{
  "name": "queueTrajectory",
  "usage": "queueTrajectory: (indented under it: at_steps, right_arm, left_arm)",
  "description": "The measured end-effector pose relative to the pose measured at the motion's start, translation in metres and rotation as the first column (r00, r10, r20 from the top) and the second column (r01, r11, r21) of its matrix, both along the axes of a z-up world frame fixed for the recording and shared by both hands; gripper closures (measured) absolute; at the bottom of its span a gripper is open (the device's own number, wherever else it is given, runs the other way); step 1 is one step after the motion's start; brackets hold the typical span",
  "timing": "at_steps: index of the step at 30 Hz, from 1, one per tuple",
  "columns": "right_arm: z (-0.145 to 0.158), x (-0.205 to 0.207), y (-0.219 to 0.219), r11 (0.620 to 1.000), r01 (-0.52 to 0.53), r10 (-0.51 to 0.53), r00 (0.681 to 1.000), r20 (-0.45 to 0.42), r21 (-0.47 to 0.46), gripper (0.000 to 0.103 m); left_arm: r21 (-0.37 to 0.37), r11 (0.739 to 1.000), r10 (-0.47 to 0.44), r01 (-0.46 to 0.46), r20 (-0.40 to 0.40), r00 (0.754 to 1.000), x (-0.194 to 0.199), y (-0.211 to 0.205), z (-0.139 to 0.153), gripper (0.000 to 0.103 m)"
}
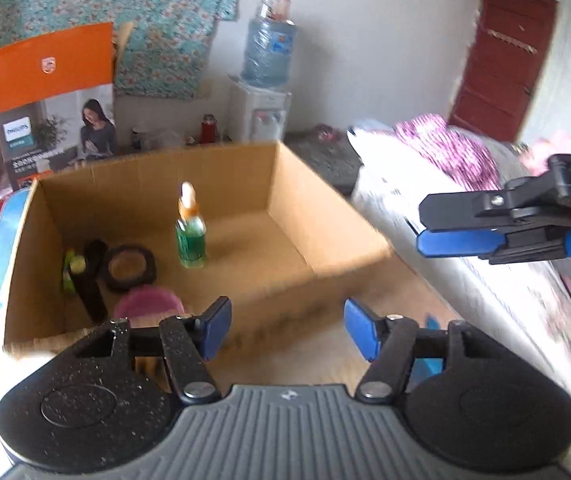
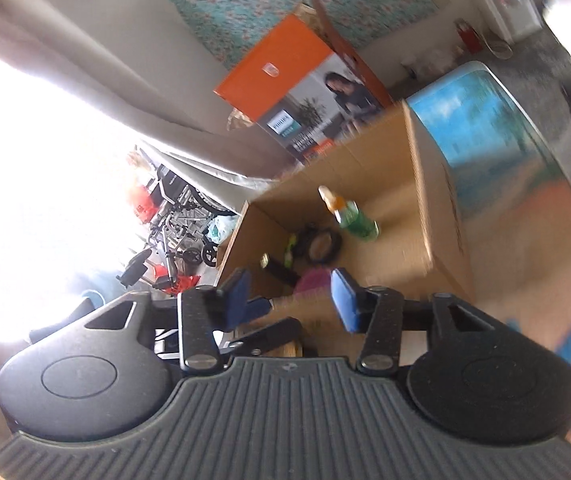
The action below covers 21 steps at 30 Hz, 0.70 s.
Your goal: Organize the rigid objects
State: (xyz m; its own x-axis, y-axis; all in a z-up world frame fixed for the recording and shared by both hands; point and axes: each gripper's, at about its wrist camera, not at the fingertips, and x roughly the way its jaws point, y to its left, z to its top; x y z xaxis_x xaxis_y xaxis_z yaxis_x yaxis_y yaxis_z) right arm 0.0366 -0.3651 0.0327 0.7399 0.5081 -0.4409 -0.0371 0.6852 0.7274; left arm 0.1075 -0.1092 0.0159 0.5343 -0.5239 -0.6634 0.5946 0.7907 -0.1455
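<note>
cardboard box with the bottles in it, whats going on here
A person is sorting small items into the cardboard box with two handheld grippers. A green dropper bottle stands upright inside, beside a round black compact and a pink lid. The left gripper and right gripper are both open and empty.

bottle (image 1: 191,236): I see it green, upright, mid-box
compact (image 1: 129,267): black, round, flat, left
box (image 1: 317,216): cardboard, open
</note>
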Motion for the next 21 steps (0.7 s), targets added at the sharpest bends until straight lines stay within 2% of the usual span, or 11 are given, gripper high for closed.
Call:
queueTrajectory:
  at_steps: [5, 10, 16, 21]
  right_arm:
    - [-0.059, -0.031, 0.010, 0.993, 0.041, -0.026, 0.990, -0.139, 0.111, 0.049]
    - [-0.115, -0.041, 0.027, 0.971, 0.069, -0.005, 0.963, -0.269, 0.231, 0.048]
    - [-0.136, -0.030, 0.049, 0.968, 0.058, 0.028, 0.942, -0.334, 0.243, 0.042]
    - [-0.138, -0.013, 0.059, 0.973, 0.044, 0.044, 0.929, -0.367, 0.228, 0.035]
  left_arm:
    - [0.052, 0.997, -0.063, 0.064, -0.035, 0.997, -0.038, 0.003, -0.030, 0.038]
    - [0.121, 0.988, -0.088, 0.091, -0.031, 0.996, -0.060, -0.003, -0.063, 0.039]
    - [0.169, 0.982, -0.090, 0.087, 0.009, 0.996, -0.065, -0.007, -0.082, 0.038]
    - [0.168, 0.982, -0.083, 0.082, -0.005, 0.997, -0.059, -0.007, -0.087, 0.038]
